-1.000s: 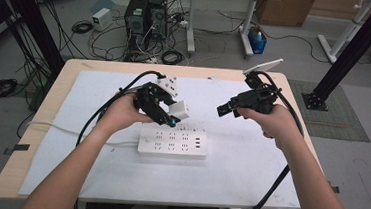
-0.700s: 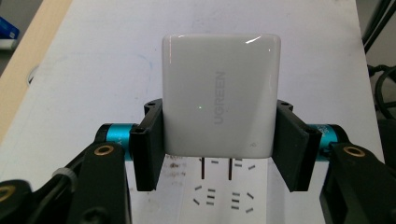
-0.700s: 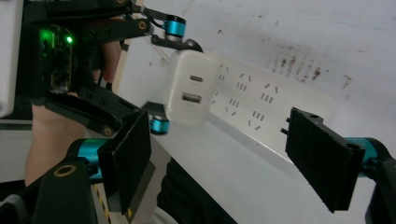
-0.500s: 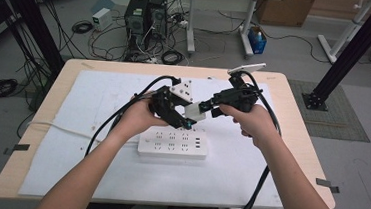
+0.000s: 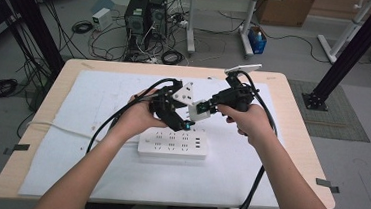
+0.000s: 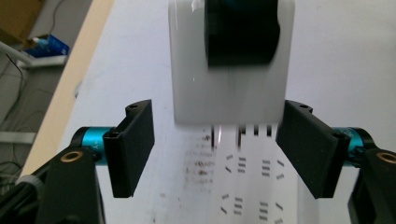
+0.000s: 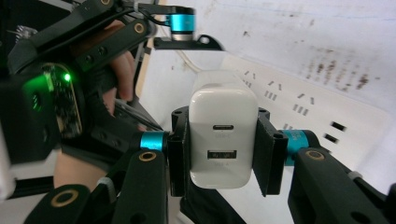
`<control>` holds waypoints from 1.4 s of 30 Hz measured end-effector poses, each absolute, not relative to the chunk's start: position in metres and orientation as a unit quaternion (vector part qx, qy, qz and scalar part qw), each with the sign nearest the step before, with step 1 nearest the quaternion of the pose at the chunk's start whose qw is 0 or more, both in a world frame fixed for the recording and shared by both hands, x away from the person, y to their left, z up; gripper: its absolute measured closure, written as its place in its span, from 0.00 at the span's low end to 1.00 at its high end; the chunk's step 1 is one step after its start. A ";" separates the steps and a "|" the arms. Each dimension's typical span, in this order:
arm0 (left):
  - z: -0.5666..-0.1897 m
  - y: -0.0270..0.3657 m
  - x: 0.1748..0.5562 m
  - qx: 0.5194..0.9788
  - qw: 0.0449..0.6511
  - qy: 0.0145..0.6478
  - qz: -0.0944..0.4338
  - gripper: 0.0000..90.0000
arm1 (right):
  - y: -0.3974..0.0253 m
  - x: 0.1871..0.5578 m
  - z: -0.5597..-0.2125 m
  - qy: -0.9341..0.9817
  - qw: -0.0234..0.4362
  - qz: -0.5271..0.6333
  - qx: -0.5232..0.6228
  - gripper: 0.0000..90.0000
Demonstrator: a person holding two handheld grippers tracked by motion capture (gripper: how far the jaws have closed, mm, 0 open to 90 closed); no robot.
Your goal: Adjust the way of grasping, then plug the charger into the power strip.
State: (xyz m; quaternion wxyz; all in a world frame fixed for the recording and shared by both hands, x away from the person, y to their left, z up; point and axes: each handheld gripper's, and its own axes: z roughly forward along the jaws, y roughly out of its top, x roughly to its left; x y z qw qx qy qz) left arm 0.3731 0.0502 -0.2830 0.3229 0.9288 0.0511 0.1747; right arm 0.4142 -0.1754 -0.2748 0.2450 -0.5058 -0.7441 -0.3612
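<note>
White USB charger [image 7: 223,133], upright, above white pwr strip [image 5: 172,143]

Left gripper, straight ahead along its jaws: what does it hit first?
Probably the white charger, held just ahead of the open left gripper by the right gripper. The power strip lies beyond; depth unclear.

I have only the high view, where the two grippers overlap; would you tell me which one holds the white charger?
Observer: The right gripper. In the right gripper view both of its jaws press the sides of the white charger.
Operator: Thank you. Is the left one closed on it too?
Observer: No, the left gripper is open. The left gripper view shows a clear gap between one jaw and the charger.
Operator: Which way does the charger point?
Observer: Its two ports face the right gripper's camera. Its prongs stick out of the far end, with the power strip beyond them.
</note>
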 end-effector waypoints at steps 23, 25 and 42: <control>-0.282 0.165 0.396 0.961 0.110 0.243 0.077 0.24 | -0.128 0.399 -0.212 -0.969 -0.028 -0.084 -0.229 0.69; -0.280 0.167 0.394 0.959 0.112 0.245 0.082 0.24 | -0.128 0.399 -0.213 -0.970 -0.026 -0.080 -0.230 0.69; -0.283 0.175 0.386 0.960 0.122 0.238 0.080 0.24 | -0.079 0.407 -0.277 -0.990 -0.010 -0.063 -0.126 0.69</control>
